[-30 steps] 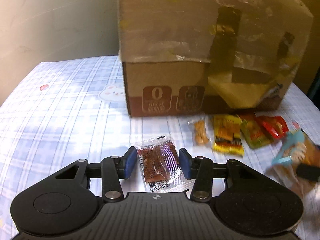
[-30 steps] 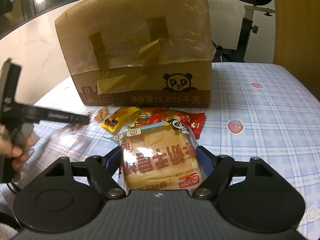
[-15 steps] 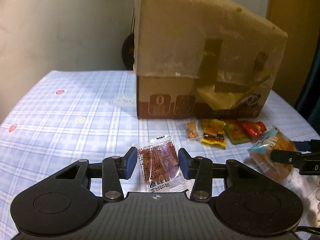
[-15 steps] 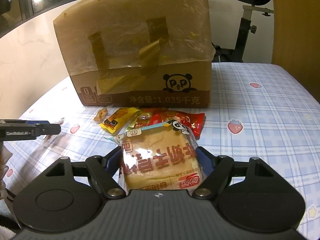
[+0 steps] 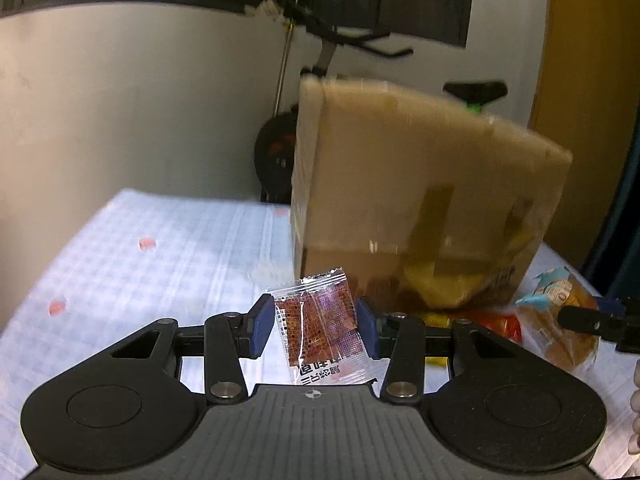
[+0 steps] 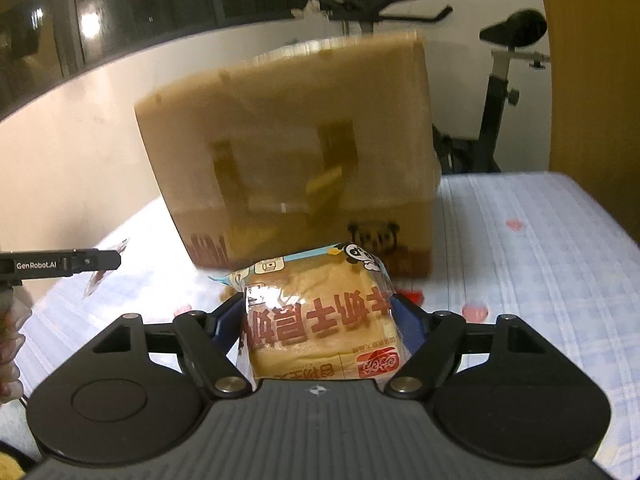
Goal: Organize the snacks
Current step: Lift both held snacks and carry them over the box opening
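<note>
My left gripper [image 5: 316, 330] is shut on a small clear packet of dark red-brown snack [image 5: 322, 332] and holds it up above the table. My right gripper [image 6: 320, 326] is shut on a wrapped bread loaf [image 6: 320, 320] with red print, also lifted. A tall taped cardboard box [image 5: 424, 208] stands just beyond both; it also shows in the right wrist view [image 6: 292, 160]. The bread and right gripper show at the right edge of the left wrist view [image 5: 560, 320]. The left gripper shows at the left of the right wrist view [image 6: 60, 265].
Loose snack packets [image 5: 492, 322] lie at the box's foot, mostly hidden behind my left gripper. The table has a blue checked cloth [image 5: 152, 264]. An exercise bike [image 6: 504, 92] stands behind the table against the wall.
Both grippers have risen with their snacks still held; the box top now sits lower in view. The view is blurred by motion.
</note>
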